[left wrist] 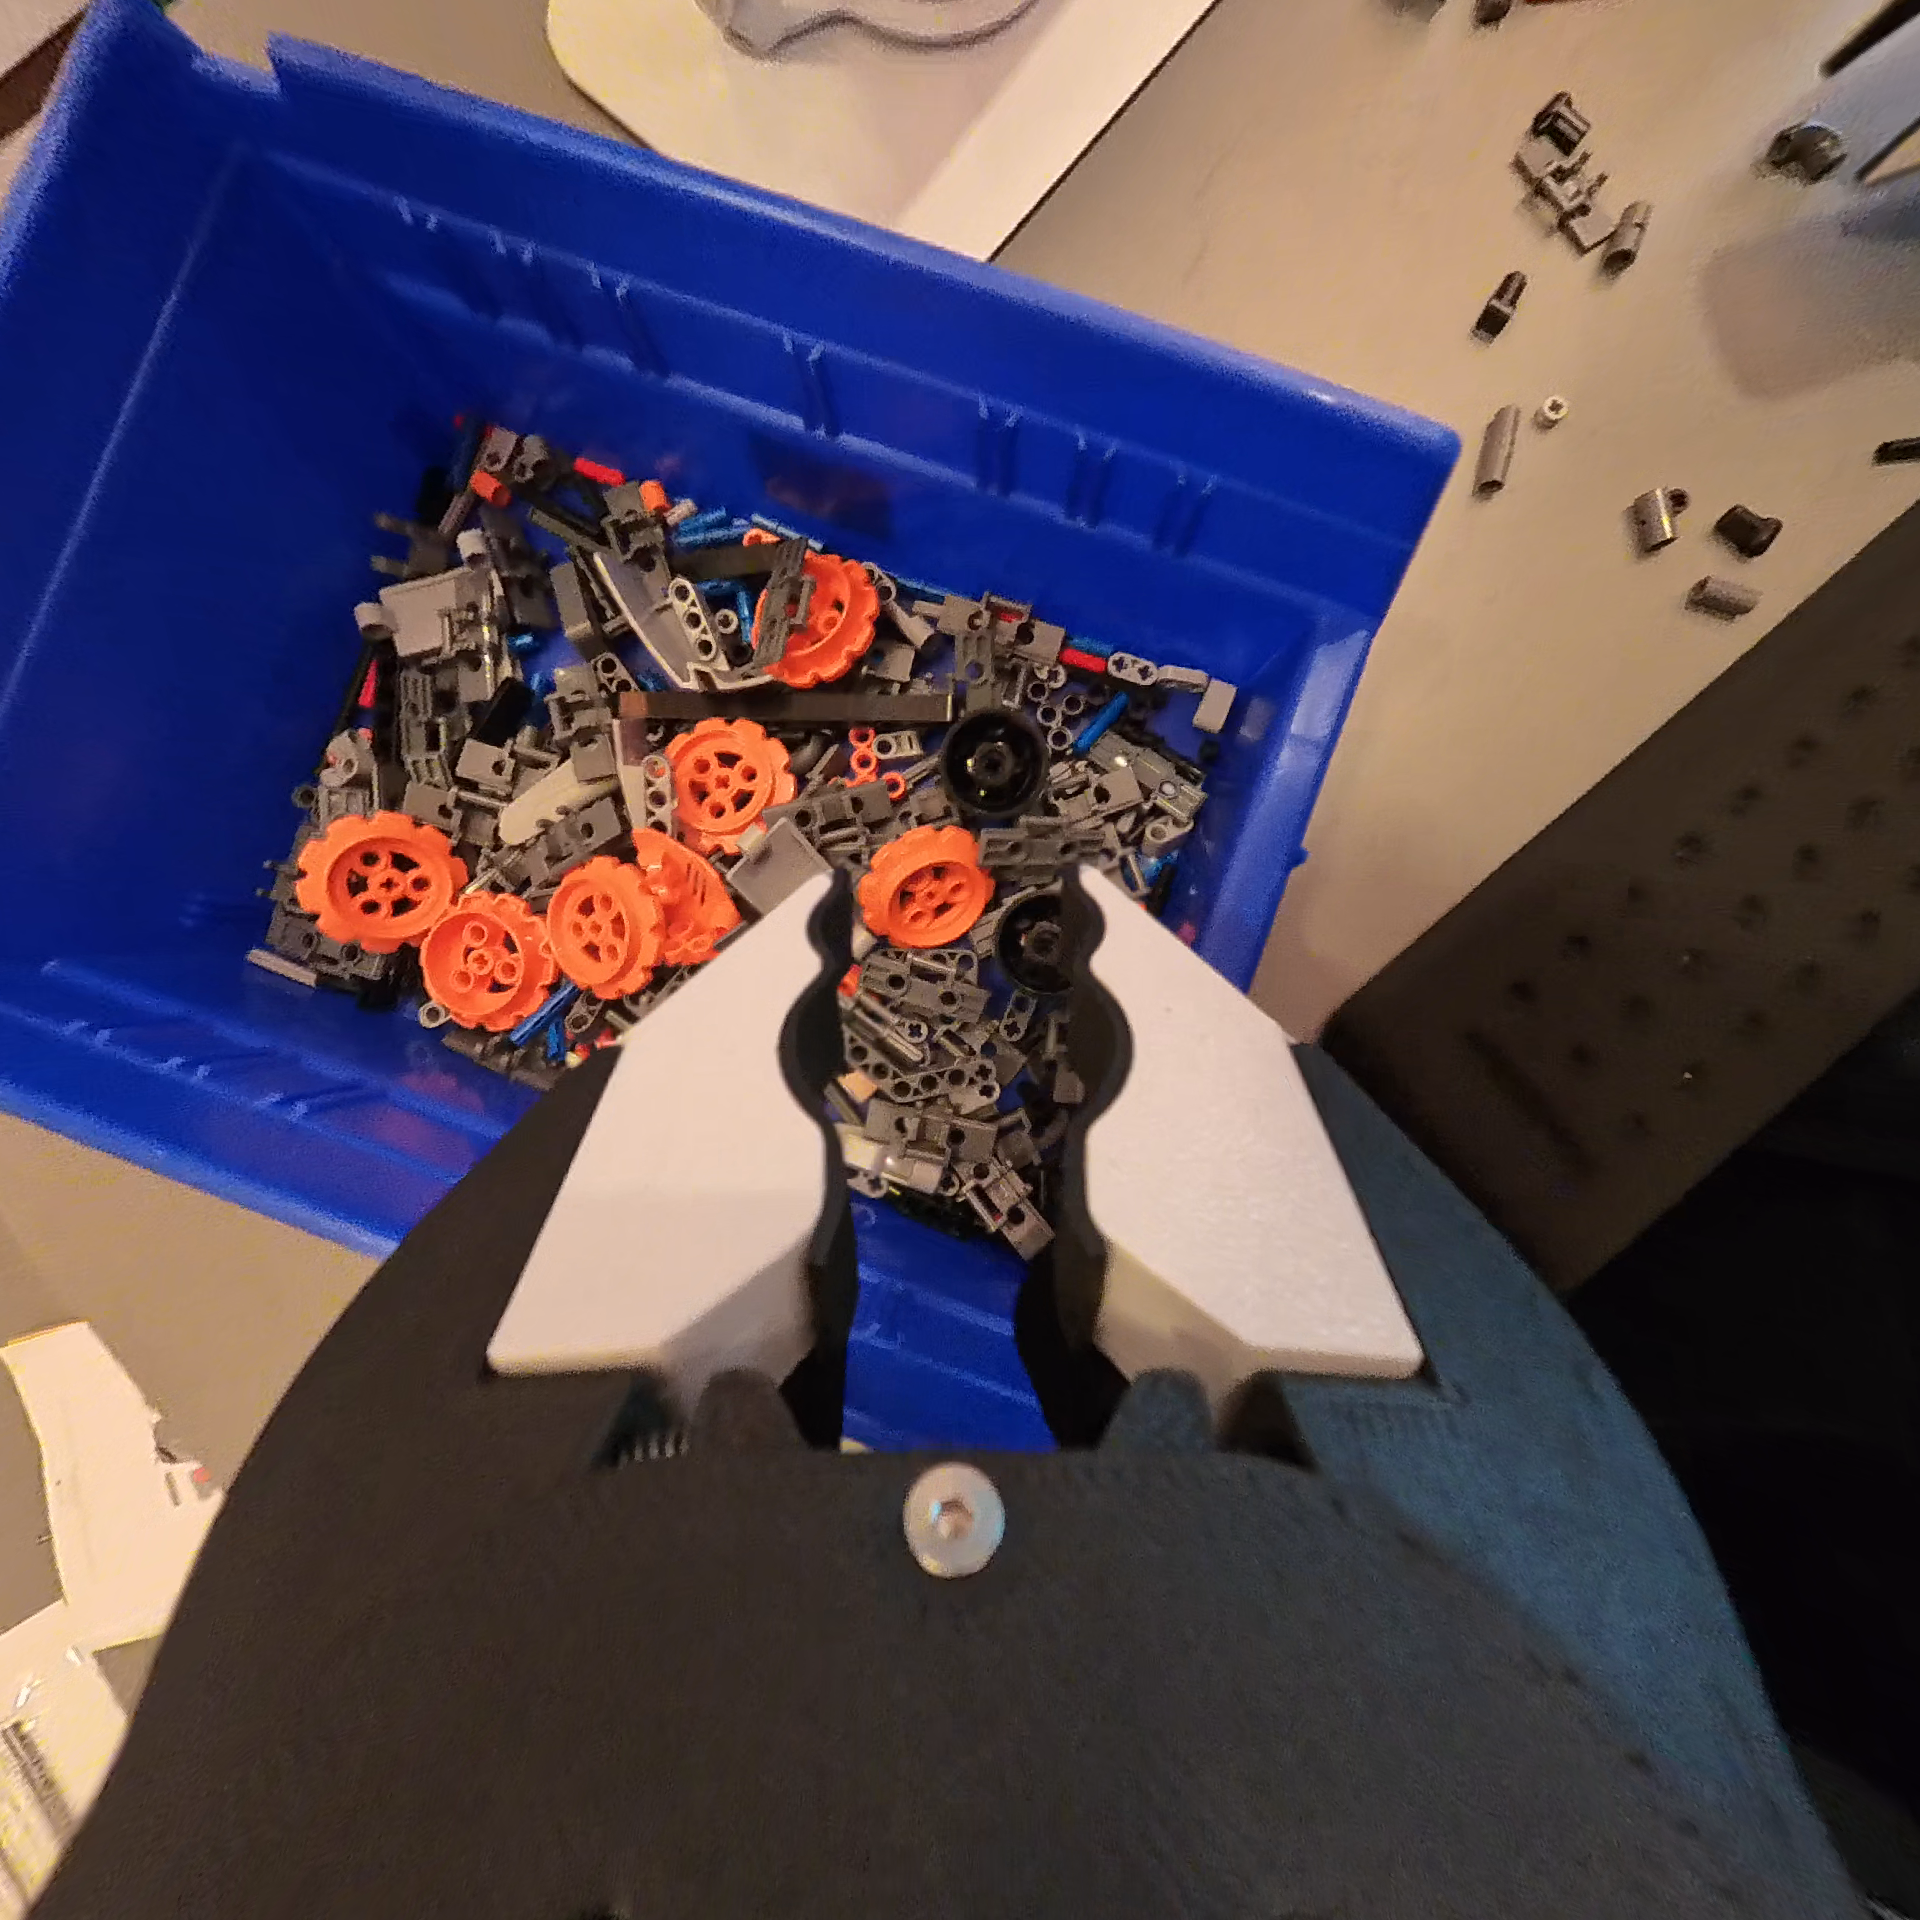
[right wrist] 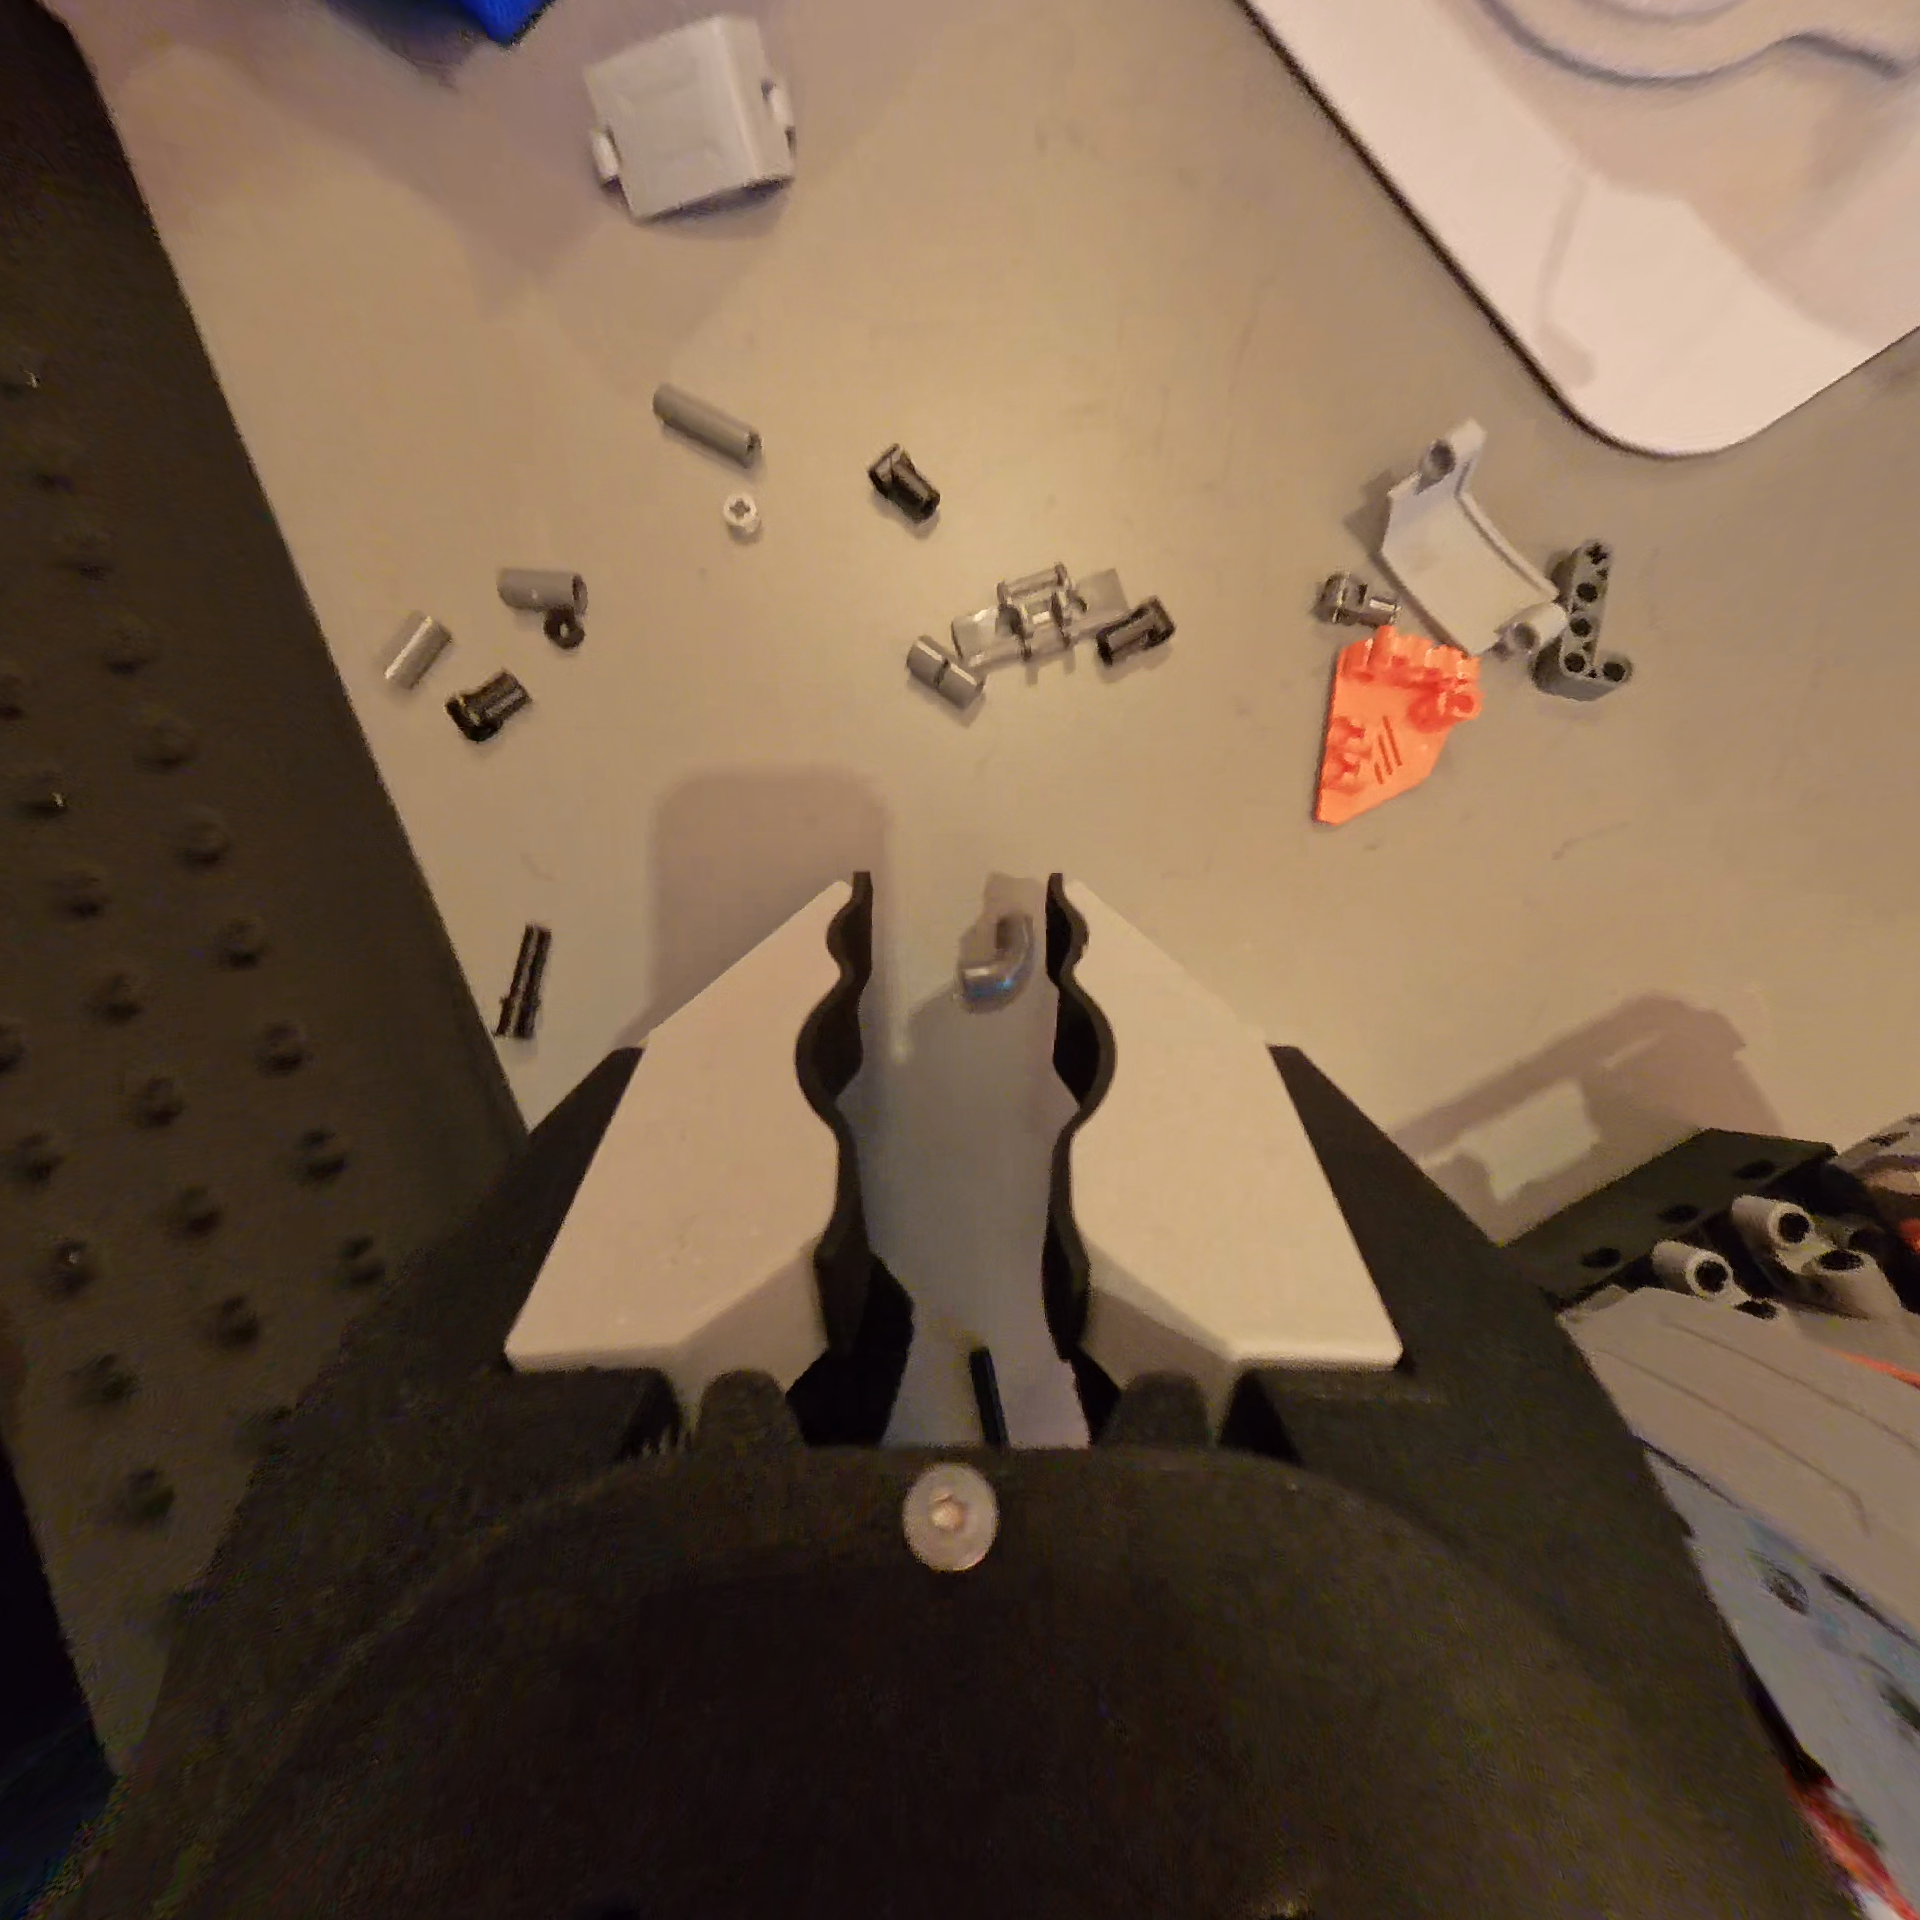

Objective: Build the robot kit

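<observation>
A bright blue bin (left wrist: 260, 343) is being shown filled with dark grey, black and blue building pieces (left wrist: 935, 1049), among which vivid orange toothed wheels (left wrist: 379, 883) and a black wheel (left wrist: 992, 764) are being picked out. Pale grey fingers (left wrist: 675, 1122) are being set against the matte black body of the left gripper (left wrist: 956, 894). The same pale grey and black are being displayed on the right gripper (right wrist: 956, 894) above a beige-grey table (right wrist: 1091, 312), where an orange panel (right wrist: 1382, 727), a light grey curved panel (right wrist: 1455, 551) and small grey and black connectors (right wrist: 1023, 623) are being seen beside a black board (right wrist: 135, 831) patterned with rows of holes.
</observation>
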Available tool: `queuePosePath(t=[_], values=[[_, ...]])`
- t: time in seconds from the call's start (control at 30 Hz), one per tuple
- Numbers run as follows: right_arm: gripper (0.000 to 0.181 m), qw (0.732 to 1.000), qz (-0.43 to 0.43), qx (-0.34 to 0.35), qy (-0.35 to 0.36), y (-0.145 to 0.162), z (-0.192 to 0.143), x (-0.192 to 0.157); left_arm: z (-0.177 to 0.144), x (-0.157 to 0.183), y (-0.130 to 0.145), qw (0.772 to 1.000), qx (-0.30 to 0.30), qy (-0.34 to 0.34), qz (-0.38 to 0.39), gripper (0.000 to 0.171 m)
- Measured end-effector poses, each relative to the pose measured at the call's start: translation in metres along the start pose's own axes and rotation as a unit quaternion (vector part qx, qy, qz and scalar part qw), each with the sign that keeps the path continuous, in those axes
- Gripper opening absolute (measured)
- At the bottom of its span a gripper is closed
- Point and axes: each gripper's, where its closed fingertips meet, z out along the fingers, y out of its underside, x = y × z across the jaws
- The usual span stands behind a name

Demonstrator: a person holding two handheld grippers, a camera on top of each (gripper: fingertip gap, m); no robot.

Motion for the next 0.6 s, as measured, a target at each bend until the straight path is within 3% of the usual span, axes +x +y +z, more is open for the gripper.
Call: queuePosePath(t=[0.27, 0.3, 0.33, 0.4, 0.6], values=[[0.032, 0.999, -0.021, 0.043, 0.022, -0.02, 0.021, -0.03, 0.048, 0.014, -0.005, 0.997, -0.043, 0.06, 0.034, 0.046], [0.032, 0.998, -0.023, 0.05, 0.011, -0.023, 0.024, -0.037, 0.056, 0.013, 0.002, 0.994, -0.078, 0.055, 0.046, 0.041], [0.032, 0.998, -0.025, 0.054, 0.005, -0.026, 0.027, -0.042, 0.062, 0.009, 0.007, 0.992, -0.106, 0.036, 0.061, 0.048], [0.031, 0.998, -0.031, 0.054, 0.0, -0.028, 0.033, -0.05, 0.067, 0.013, 0.012, 0.987, -0.132, 0.041, 0.079, 0.04], [0.031, 0.998, -0.028, 0.059, 0.013, -0.033, 0.044, -0.052, 0.056, 0.013, -0.021, 0.989, -0.097, 0.073, 0.084, 0.042]])
